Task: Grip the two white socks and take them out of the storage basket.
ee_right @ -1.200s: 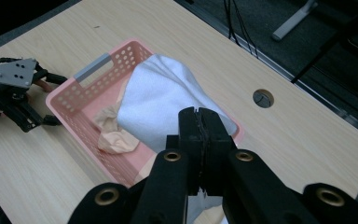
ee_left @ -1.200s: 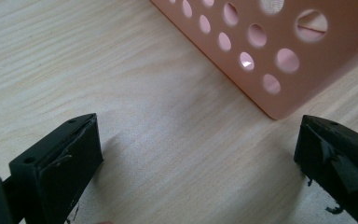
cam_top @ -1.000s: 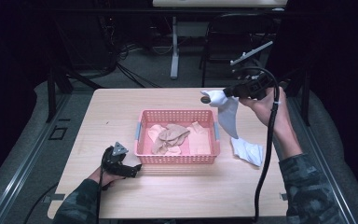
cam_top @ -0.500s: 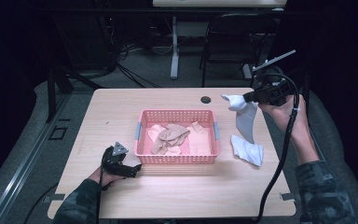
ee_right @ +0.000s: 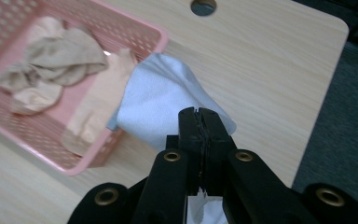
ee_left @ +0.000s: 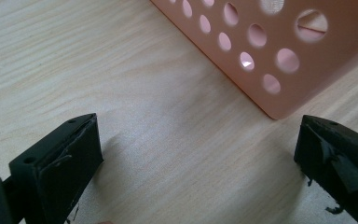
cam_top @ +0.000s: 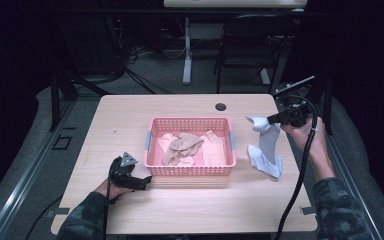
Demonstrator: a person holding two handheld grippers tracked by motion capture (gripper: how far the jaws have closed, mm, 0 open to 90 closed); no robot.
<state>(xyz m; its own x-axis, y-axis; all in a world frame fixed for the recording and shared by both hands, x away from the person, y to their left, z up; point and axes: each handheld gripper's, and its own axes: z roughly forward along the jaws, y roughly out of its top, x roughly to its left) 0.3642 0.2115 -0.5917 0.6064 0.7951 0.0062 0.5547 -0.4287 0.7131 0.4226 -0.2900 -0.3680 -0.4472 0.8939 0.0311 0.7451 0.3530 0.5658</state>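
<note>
A white cloth hangs from my right gripper, its lower end heaped on the table right of a pink basket. In the right gripper view my right gripper has its jaws pressed together on the white cloth, which spreads out beyond the tips. The pink basket holds several beige and peach cloths. My left gripper rests on the table by the basket's front left corner. Its jaws stand wide apart in the left gripper view, my left gripper holding nothing, with the basket wall just ahead.
A round cable hole sits in the wooden table near its far edge. A dark chair and a table leg stand behind. The table's right edge lies close beside my right gripper.
My right gripper has moved right and down with the white cloth, so more of the cloth now lies on the table. The left gripper has stayed put.
</note>
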